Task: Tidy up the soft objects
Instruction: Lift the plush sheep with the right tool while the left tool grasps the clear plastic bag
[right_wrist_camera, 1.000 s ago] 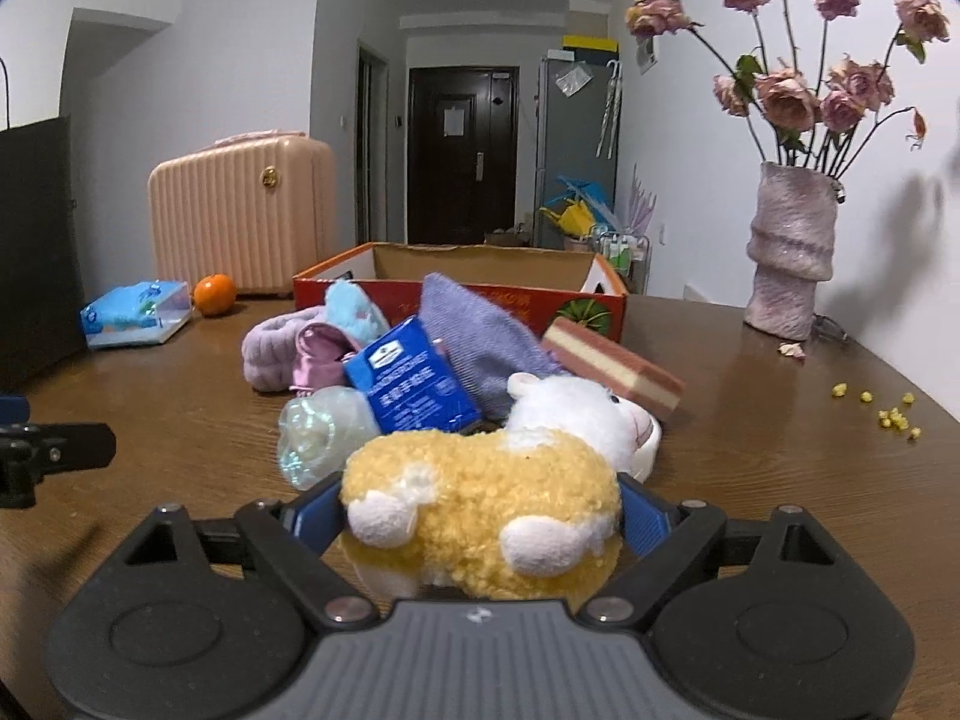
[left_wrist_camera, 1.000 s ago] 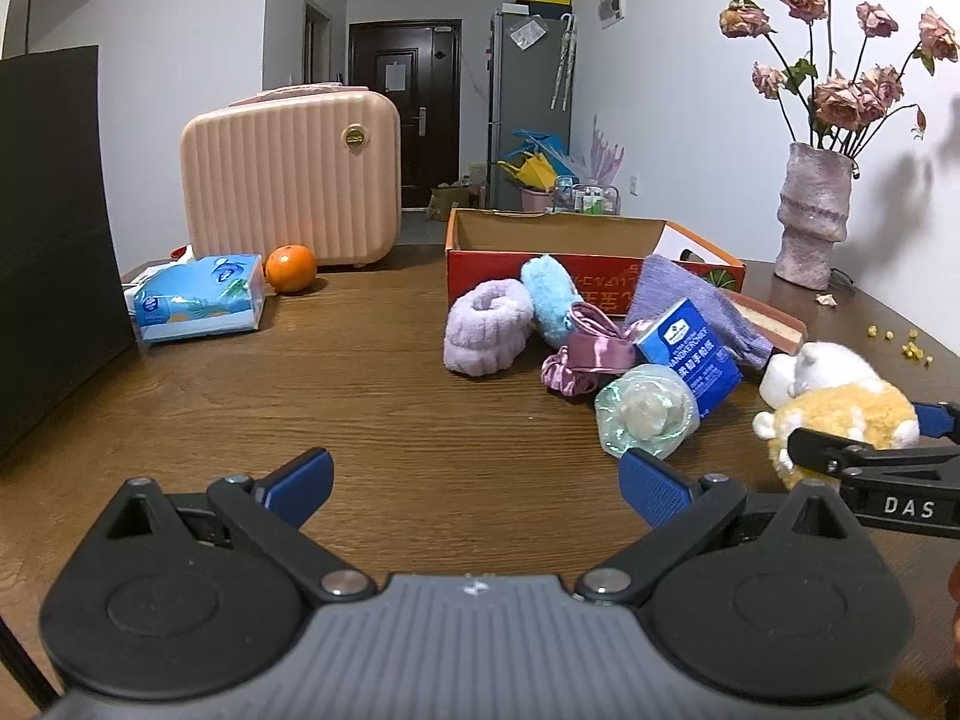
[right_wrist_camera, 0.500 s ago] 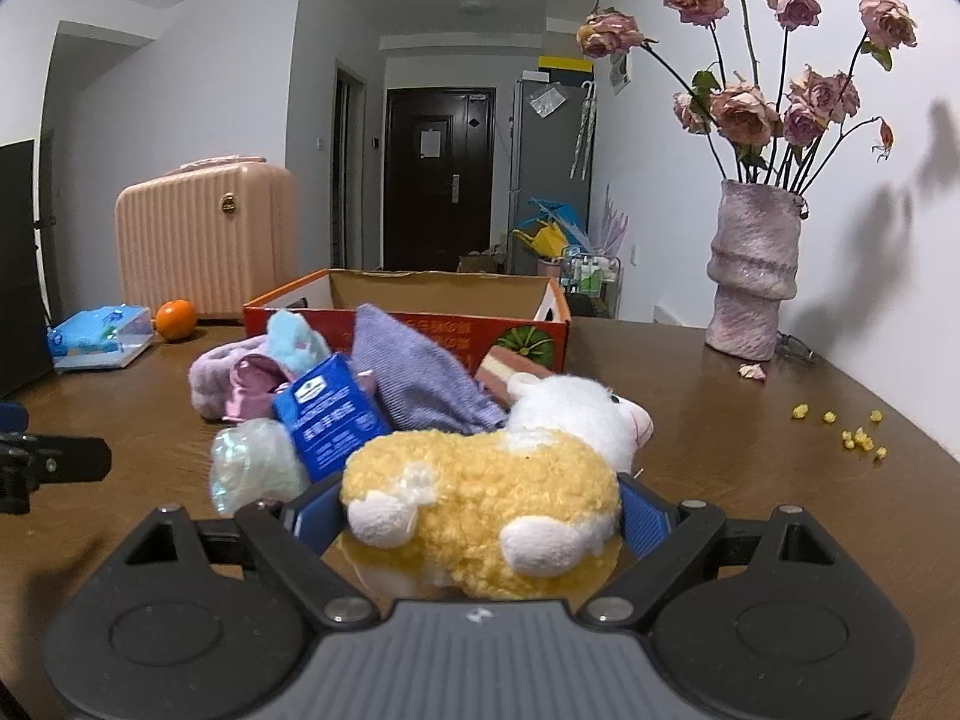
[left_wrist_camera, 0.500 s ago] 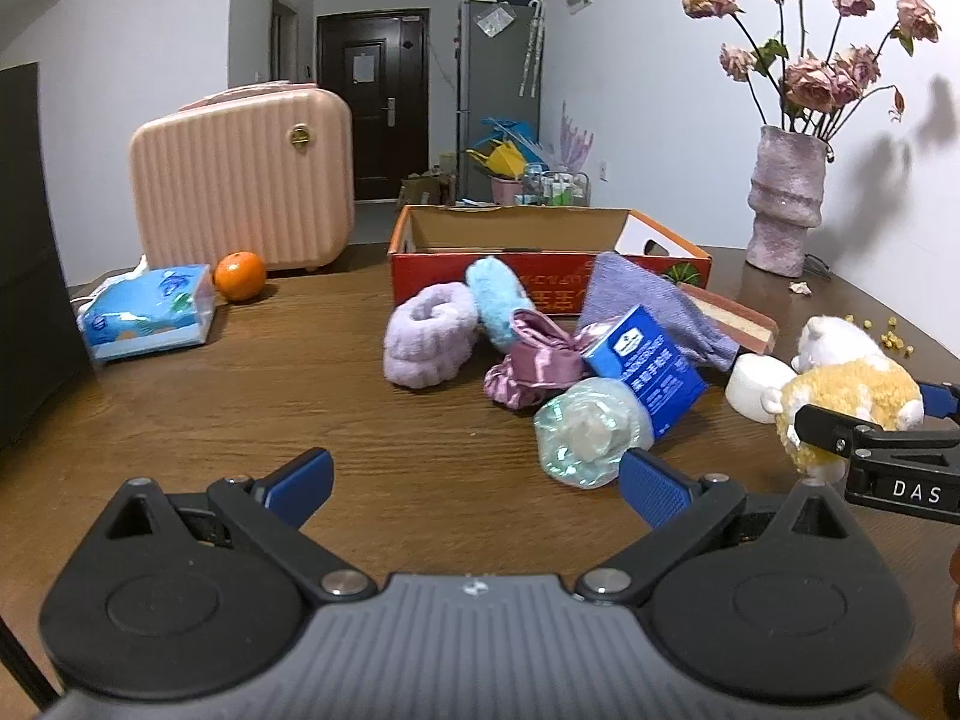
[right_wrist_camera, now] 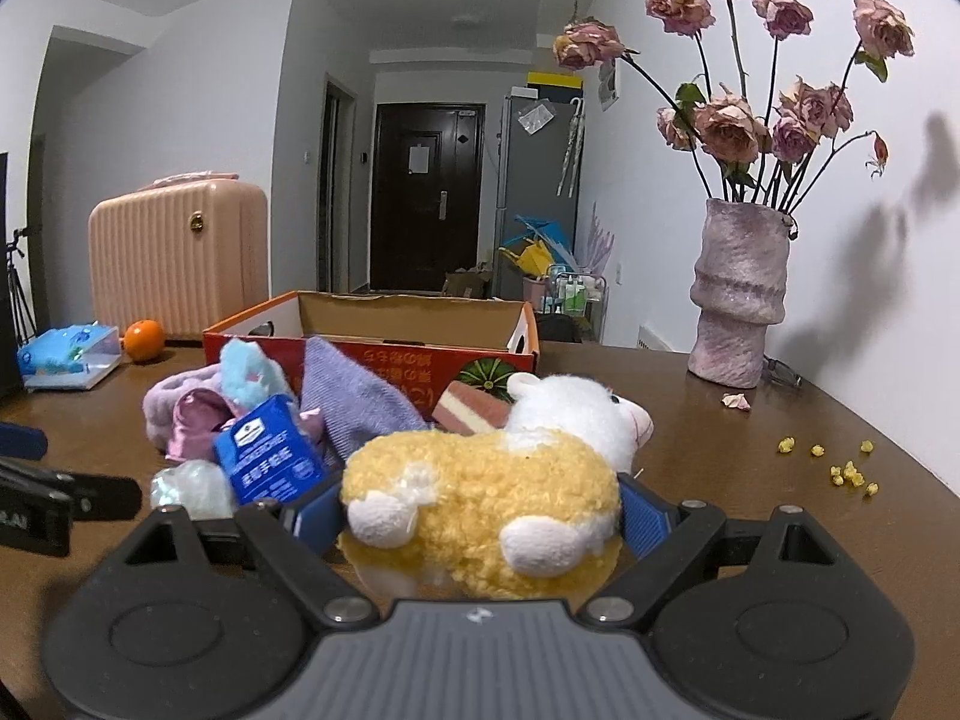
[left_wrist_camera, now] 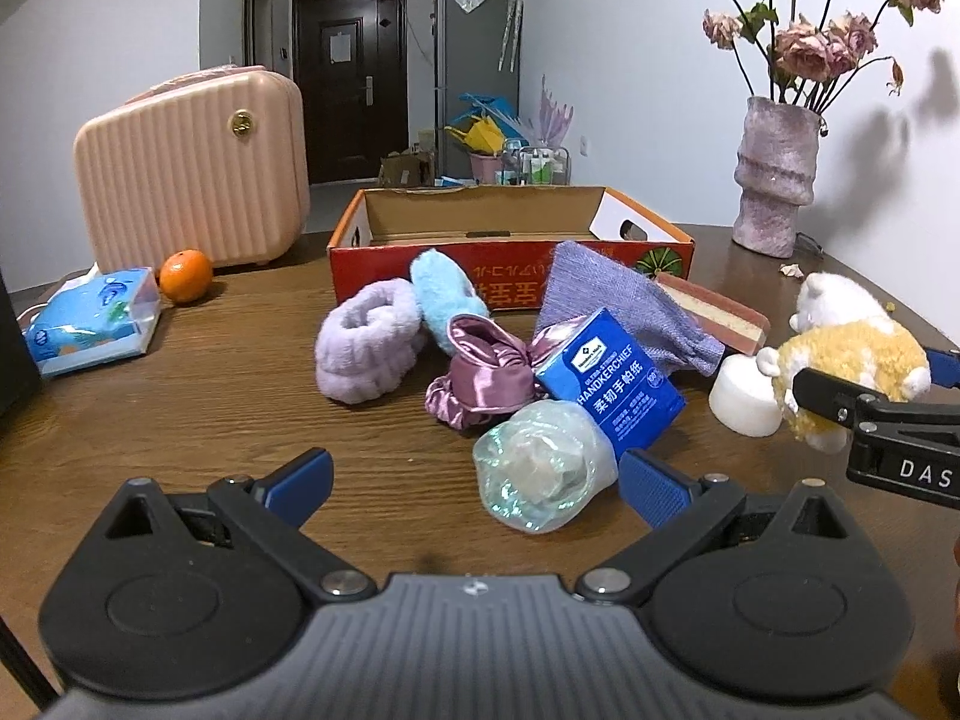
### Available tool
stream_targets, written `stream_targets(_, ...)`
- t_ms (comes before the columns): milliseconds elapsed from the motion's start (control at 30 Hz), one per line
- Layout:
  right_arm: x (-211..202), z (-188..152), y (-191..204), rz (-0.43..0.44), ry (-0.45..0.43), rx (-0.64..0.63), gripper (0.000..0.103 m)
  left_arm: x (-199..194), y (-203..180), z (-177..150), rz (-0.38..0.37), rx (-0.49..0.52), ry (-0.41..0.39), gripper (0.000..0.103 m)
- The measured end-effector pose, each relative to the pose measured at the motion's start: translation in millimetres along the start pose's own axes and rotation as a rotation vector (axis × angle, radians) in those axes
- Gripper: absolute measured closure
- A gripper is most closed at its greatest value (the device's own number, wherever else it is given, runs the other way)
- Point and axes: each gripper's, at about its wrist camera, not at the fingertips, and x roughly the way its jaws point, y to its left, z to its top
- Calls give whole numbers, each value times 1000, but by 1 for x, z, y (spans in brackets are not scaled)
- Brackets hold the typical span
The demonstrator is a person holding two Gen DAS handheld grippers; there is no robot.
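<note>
Right gripper (right_wrist_camera: 474,516) clamped a yellow-and-white plush sheep (right_wrist_camera: 486,492) between its blue pads, jaws wide around the body, white head past the fingertips. Left gripper (left_wrist_camera: 474,480) stood open and held nothing; a clear wrapped bundle (left_wrist_camera: 543,468) lay just inside its right finger (left_wrist_camera: 657,489), touching a blue handkerchief pack (left_wrist_camera: 609,375). Beyond the fingertips: lilac scrunchie (left_wrist_camera: 369,345), satin scrunchie (left_wrist_camera: 480,375), open cardboard box (left_wrist_camera: 510,258).

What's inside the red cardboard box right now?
The red cardboard box shows only bare brown inner walls in both views. Its floor is hidden behind the front wall, so low-lying items cannot be ruled out.
</note>
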Motion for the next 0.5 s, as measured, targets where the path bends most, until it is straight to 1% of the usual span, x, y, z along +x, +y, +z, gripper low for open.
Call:
stream_targets(267, 6, -4, -9, -12, -5, 40, 12, 30, -8, 5, -1, -5, 37, 0)
stream_targets(500, 11, -6, -11, -9, 11, 50, 12, 49, -12, 1, 12, 8, 70, 0)
